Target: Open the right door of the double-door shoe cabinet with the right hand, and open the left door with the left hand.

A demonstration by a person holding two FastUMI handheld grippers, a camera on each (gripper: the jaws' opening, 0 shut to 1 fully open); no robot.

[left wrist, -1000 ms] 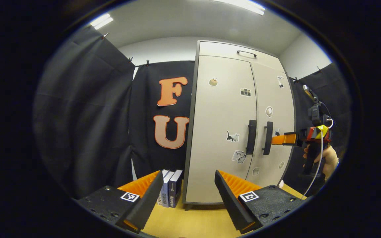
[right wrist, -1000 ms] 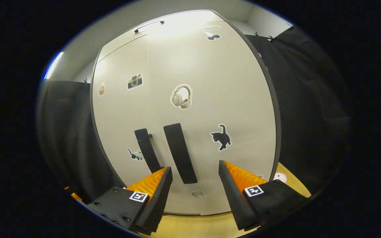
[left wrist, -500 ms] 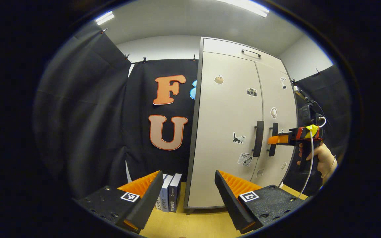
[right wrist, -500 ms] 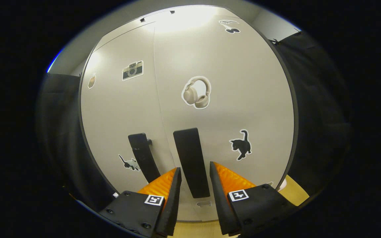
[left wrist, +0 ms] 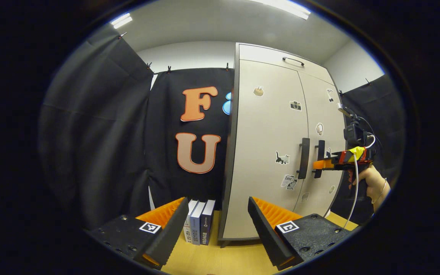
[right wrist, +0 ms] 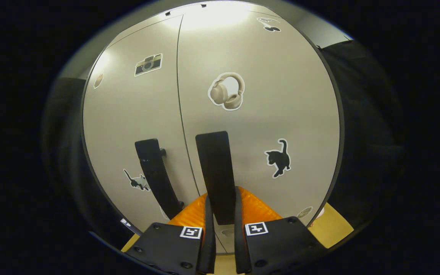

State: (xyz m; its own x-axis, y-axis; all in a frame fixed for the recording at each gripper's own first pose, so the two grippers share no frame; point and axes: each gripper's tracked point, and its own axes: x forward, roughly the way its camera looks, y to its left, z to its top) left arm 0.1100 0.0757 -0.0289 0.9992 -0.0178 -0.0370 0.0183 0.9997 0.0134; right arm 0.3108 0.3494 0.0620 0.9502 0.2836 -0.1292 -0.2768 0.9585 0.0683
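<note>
Black and flat against the pale door, the right door's vertical bar handle (right wrist: 216,175) sits between the two fingers of the right gripper (right wrist: 222,214), which are clenched on its lower part, one finger against each side. The handle stands just right of the seam where the two cream doors of the tall shoe cabinet (left wrist: 266,126) meet; the matching black bar handle of the left door (right wrist: 155,175) is just left of that seam, untouched. Both doors look closed.

From the left gripper view, the right gripper (left wrist: 321,164) reaches the handle level, with the person's hand (left wrist: 369,179) behind it, to the right of the cabinet front.

To my eye the grip is made and the pull comes next. It should follow the door's arc around the hinge on the cabinet's right edge, not a straight tug, or the fingers may slide off the smooth bar.

The left gripper (left wrist: 218,223) hangs well back from the cabinet with its fingers spread wide, holding nothing, above the yellow wooden floor (left wrist: 227,259), near three dark upright books (left wrist: 199,225) left of the cabinet's foot.
</note>
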